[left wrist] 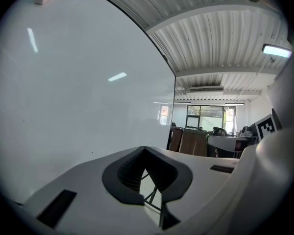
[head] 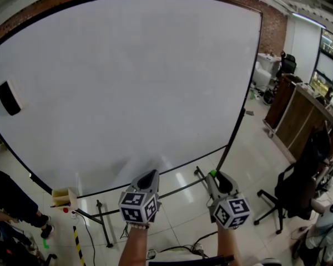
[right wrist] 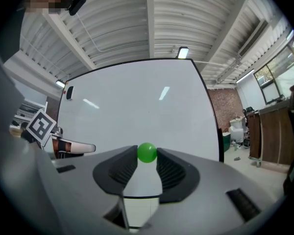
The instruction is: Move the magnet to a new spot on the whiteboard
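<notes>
Large whiteboard (head: 127,82) ahead; right gripper (head: 215,176) fingers tight on green magnet (right wrist: 147,152), left gripper (left wrist: 144,148) fingers together, empty.

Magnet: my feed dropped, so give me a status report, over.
Right gripper shut on the green magnet, held short of the whiteboard. Left gripper shut, empty. Black eraser near the board's left edge, away from both.
</notes>
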Demonstrator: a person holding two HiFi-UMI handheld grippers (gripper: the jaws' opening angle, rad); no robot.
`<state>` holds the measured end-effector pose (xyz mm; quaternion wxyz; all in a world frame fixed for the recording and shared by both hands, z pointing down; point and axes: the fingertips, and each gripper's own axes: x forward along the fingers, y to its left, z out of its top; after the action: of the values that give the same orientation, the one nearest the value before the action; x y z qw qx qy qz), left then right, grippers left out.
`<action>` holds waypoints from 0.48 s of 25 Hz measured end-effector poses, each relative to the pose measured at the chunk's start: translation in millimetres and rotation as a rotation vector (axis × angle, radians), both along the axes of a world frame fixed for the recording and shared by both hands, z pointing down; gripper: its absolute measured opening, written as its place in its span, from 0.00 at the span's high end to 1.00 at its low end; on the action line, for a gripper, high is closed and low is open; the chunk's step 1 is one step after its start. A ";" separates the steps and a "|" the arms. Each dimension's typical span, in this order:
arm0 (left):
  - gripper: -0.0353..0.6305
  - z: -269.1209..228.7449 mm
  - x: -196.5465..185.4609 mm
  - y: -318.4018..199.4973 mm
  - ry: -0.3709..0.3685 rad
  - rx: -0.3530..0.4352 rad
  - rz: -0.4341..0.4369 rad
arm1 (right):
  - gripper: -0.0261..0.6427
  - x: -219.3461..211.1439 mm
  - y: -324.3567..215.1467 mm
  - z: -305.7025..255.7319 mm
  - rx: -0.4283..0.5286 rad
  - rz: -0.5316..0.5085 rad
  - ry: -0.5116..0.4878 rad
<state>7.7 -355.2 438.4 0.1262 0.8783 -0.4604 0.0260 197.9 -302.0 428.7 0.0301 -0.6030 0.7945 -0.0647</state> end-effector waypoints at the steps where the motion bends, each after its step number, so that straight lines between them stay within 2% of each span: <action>1: 0.96 0.4 -0.4 -0.1 -0.002 -0.001 0.001 | 0.77 -0.9 -0.3 0.4 -0.001 -0.001 0.001; 12: 0.96 -2.9 -5.4 -6.5 0.024 -0.002 -0.034 | 0.77 -6.6 -17.1 -5.7 0.014 -0.024 0.038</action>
<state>2.3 -361.7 435.5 0.1329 0.8704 -0.4738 0.0135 191.3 -319.1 423.0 0.0183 -0.5942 0.8027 -0.0479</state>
